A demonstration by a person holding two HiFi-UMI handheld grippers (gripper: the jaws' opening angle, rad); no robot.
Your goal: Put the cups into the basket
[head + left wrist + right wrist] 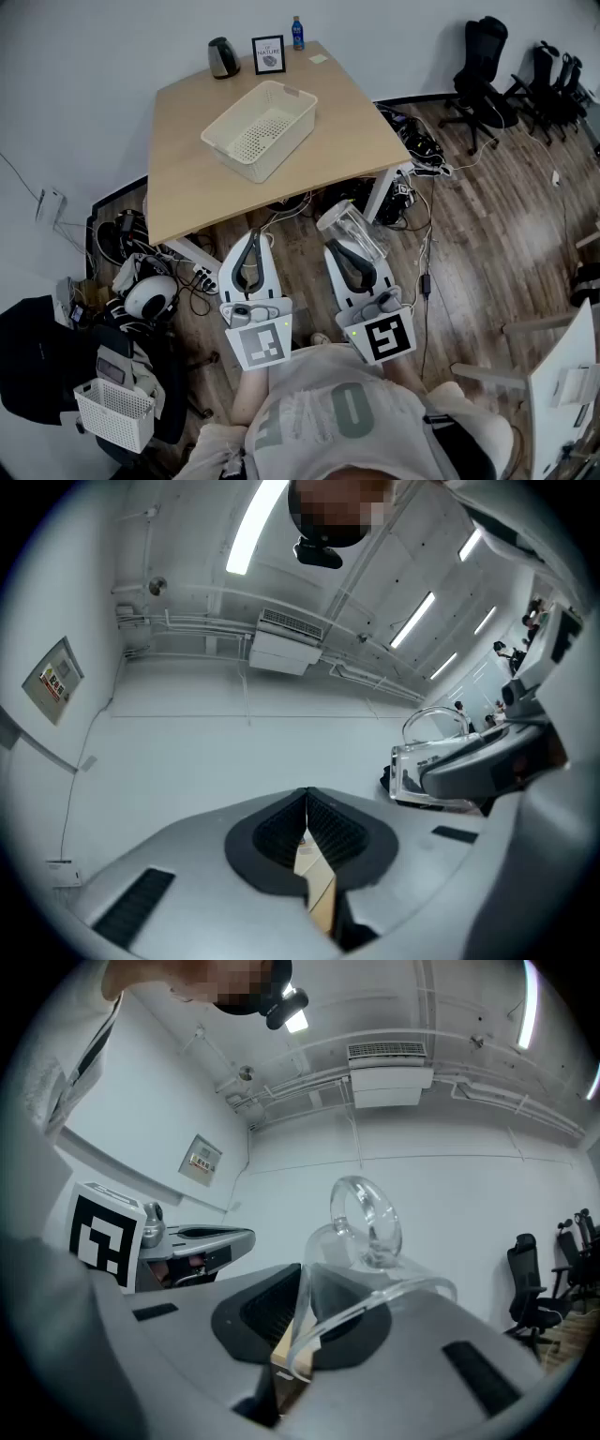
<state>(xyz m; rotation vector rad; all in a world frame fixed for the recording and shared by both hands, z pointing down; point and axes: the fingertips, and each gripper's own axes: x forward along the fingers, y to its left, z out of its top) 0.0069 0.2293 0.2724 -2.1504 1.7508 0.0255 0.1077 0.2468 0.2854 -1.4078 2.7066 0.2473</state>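
Note:
A cream perforated basket stands on the wooden table, with nothing in it. My right gripper is held off the table's near edge, over the floor, shut on the wall of a clear glass cup. In the right gripper view the cup lies tilted across the jaws, its round handle up, and the gripper pinches its rim. My left gripper hangs beside it to the left, shut and holding nothing. The left gripper view also catches the cup.
At the table's far edge stand a dark kettle, a framed picture and a blue bottle. Cables and gear lie under the table. Office chairs stand at the right. A white basket sits low on the left.

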